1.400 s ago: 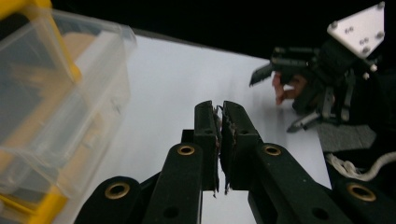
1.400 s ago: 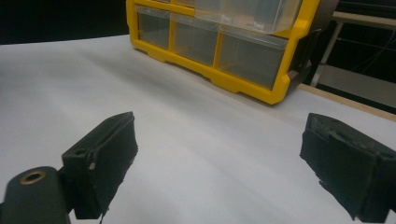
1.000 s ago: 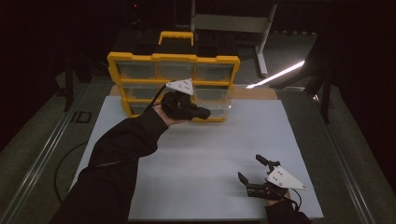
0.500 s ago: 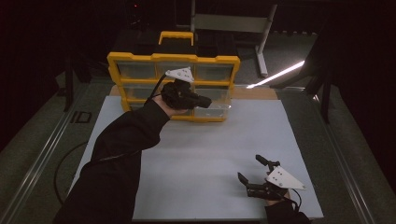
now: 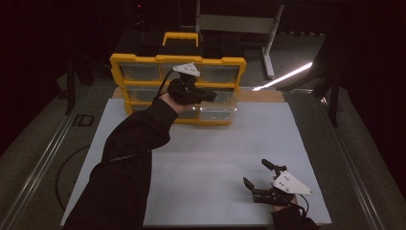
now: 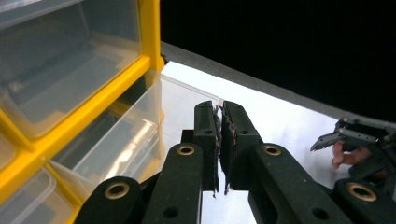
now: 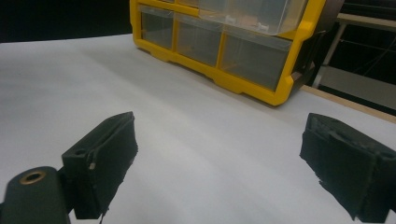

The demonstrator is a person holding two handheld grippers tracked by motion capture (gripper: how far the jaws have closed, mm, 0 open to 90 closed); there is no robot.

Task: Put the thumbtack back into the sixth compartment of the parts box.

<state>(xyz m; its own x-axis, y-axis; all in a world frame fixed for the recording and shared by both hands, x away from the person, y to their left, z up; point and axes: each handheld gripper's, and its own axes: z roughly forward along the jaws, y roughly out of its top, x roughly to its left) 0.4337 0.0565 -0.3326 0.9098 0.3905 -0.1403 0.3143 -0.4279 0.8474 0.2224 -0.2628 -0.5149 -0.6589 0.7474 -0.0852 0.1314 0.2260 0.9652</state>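
Observation:
A yellow drawer cabinet (image 5: 177, 60) (image 7: 233, 84) (image 6: 93, 107) with clear drawers stands at the table's far edge. One clear drawer (image 5: 218, 112) (image 6: 126, 135) in its lower right is pulled out. My left gripper (image 5: 210, 96) (image 6: 218, 109) hangs in front of the cabinet above that drawer, pointing right, shut with nothing visible between its pads. My right gripper (image 5: 254, 172) (image 7: 219, 154) rests low near the front right of the white table top (image 5: 215, 153), open and holding nothing. It is also visible at the right of the left gripper view, as the far gripper (image 6: 355, 140).
A dark sleeve (image 5: 129, 158) reaches from the bottom left across the table to the cabinet. A grey bench frame (image 5: 239, 24) stands behind the table in the dark. White surface stretches between the right gripper and the cabinet.
My left gripper has lifted a little and drifted farther along the cabinet front, still shut. The right gripper has stayed where it was.

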